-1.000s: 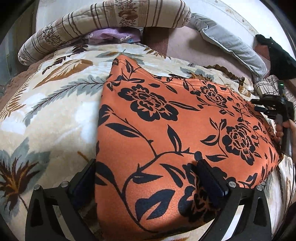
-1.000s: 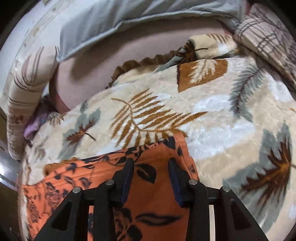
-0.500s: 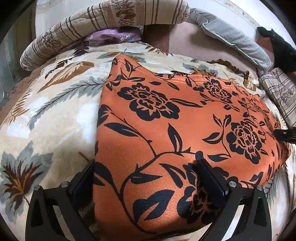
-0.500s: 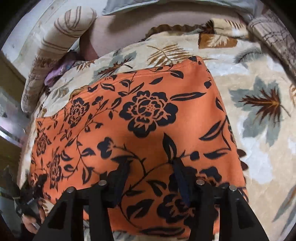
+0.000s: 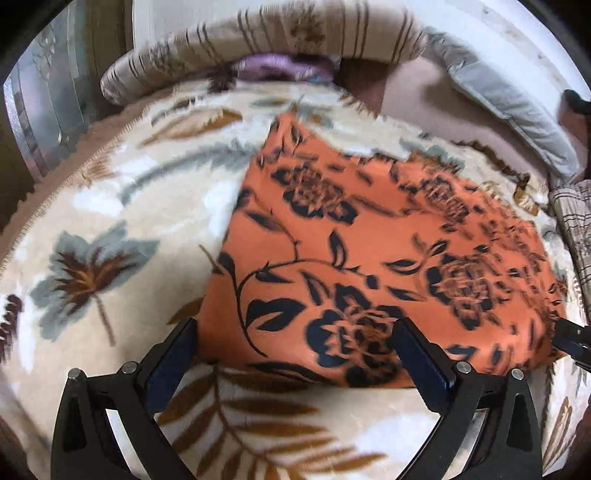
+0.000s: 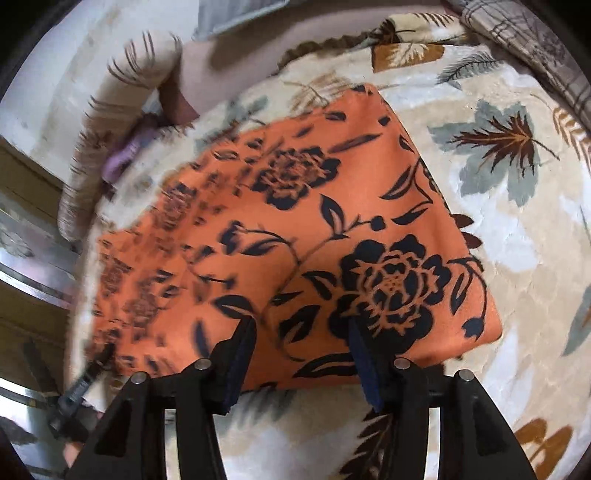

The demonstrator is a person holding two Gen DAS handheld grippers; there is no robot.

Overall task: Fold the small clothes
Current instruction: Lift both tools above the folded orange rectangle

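An orange cloth (image 5: 373,258) with black flowers is seen flat on a leaf-print blanket (image 5: 110,221); a purple item (image 5: 284,68) under a striped pillow (image 5: 280,33) is clear only in the left view, a plaid cover (image 6: 535,40) at top right in the right view. The left gripper (image 5: 295,354) is held wide, nothing gripped, the cloth's near edge lying between its jaws. The right gripper (image 6: 301,354) has just been opened to a middling gap, the cloth's near edge between the pads, unpinched.

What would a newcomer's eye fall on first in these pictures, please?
The orange cloth with black flowers, lying flat in the middle of a cream blanket printed with leaves. Next, the black left gripper and right gripper, both open at the cloth's near edge, holding nothing.
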